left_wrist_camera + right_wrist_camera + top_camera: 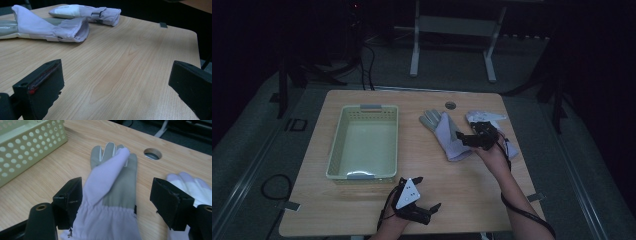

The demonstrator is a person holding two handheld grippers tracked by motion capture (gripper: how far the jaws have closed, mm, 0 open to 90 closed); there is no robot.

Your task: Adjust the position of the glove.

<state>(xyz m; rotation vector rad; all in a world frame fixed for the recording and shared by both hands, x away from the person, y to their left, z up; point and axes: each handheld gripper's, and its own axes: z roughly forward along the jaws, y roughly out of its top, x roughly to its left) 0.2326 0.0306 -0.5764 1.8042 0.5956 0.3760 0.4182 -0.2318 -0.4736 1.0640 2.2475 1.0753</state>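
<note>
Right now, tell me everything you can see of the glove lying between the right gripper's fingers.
The glove looks like a soft fabric work glove: pale lilac cloth with grey-green panels and a gathered lilac cuff. It lies flat and limp on the wooden table, fingertips pointing away toward the far edge, with one lilac part folded over the grey. It sits right of the basket, beside a second glove. The right gripper straddles its cuff, fingers apart, not yet pressing.

A light wooden table with rounded corners (362, 210) carries a pale green perforated plastic basket (339, 137) on its left half — to the right lie two lilac-and-grey fabric work gloves, one (447, 132) nearer the middle, the other (482, 117) beside it, close behind a round cable hole (450, 105)
</note>
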